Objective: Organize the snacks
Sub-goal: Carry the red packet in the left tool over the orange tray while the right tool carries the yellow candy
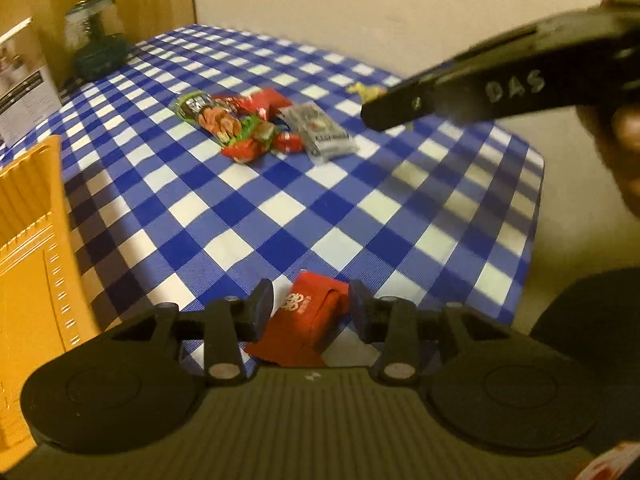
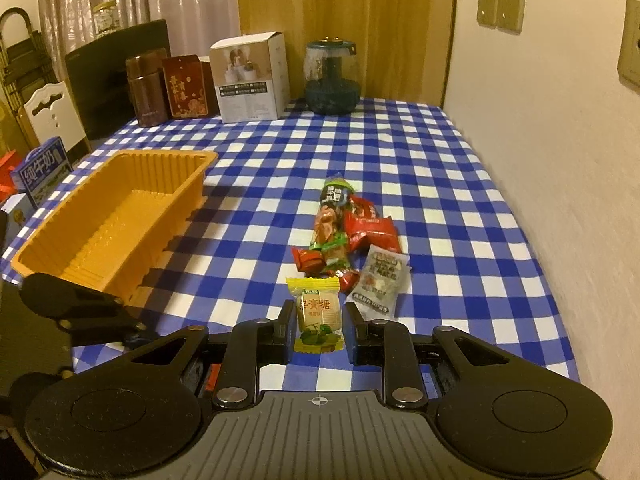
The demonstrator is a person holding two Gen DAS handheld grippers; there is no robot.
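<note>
My left gripper (image 1: 310, 308) hangs low over the blue checked cloth (image 1: 280, 208) with a red packet (image 1: 308, 320) between its fingers. Its jaws stand open and the left pad looks just apart from the packet. My right gripper (image 2: 318, 320) is shut on a yellow candy packet (image 2: 320, 312), held upright above the table. In the left wrist view that gripper shows as a black bar (image 1: 460, 100) with the yellow candy (image 1: 366, 90) at its tip. A pile of snacks (image 2: 340, 232) (image 1: 248, 124) and a silver packet (image 2: 380, 280) (image 1: 320, 132) lie mid-table. The orange tray (image 2: 188, 196) (image 1: 28, 220) stands empty on the left.
Along the far edge stand a white box (image 2: 250, 76), a dark green jar (image 2: 330, 80), a brown tin (image 2: 146, 88) and a red box (image 2: 186, 86). A blue milk carton (image 2: 40, 172) sits beyond the left edge. A wall (image 2: 560, 160) runs along the right side.
</note>
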